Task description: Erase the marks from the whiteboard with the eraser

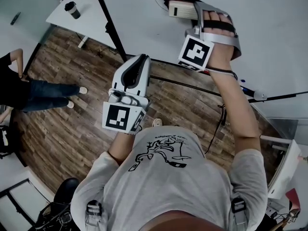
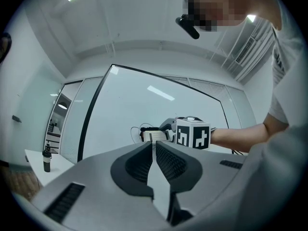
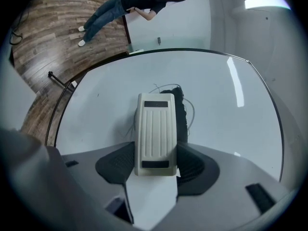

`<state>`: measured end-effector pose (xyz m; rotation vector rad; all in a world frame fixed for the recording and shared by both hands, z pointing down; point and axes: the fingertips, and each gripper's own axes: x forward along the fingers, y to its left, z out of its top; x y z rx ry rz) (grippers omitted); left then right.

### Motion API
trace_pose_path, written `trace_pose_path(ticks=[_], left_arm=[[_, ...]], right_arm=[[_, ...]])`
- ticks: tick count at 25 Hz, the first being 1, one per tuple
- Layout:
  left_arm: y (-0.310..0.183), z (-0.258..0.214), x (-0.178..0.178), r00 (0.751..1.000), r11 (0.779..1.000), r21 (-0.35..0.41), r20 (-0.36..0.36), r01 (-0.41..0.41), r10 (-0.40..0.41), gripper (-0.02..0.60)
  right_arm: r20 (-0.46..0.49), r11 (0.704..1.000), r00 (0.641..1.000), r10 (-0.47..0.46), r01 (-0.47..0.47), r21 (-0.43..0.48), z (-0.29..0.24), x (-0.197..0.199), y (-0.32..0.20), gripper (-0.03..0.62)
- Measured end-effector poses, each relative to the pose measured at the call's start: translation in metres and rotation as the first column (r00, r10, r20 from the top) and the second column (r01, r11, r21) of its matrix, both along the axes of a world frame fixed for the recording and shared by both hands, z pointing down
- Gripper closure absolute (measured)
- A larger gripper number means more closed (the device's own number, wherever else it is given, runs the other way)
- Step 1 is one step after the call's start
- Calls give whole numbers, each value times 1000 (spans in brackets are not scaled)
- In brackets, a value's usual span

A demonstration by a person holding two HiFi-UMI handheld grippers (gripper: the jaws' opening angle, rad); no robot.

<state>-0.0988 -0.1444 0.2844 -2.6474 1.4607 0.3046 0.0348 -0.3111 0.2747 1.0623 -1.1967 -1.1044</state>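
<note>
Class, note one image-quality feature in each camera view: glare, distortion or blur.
Head view: even light, sharp, whiteboard pale. Left gripper view: fisheye bows the board's frame; ceiling-light reflection on it. Right gripper view: dark vignetted corners; glare streak right of the eraser.

At the upper left of the head view, a dark cup (image 1: 72, 9) stands on a white table (image 1: 89, 20). At the left edge, a person in jeans (image 1: 33, 93) stands on the wood floor (image 1: 72, 134).
</note>
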Motion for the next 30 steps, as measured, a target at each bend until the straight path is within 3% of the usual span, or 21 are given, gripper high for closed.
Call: trace_pose_path(ticks=[21,25,30], left_arm=[[7,0,-6,1000,1000,-2,13,22,-22,543],[12,-3,-5,1000,1000,5,12,16,-16,543],[16,-5,-3,1000,1000,16,8,-1,1,543]], right_arm=[[-11,990,991,-131,130,-49,120,-44,-7,333],[-51,988,995,-89,82,-129,108,-31,8,333],[55,993,994,-98,102,-64,55,-25,19,333]])
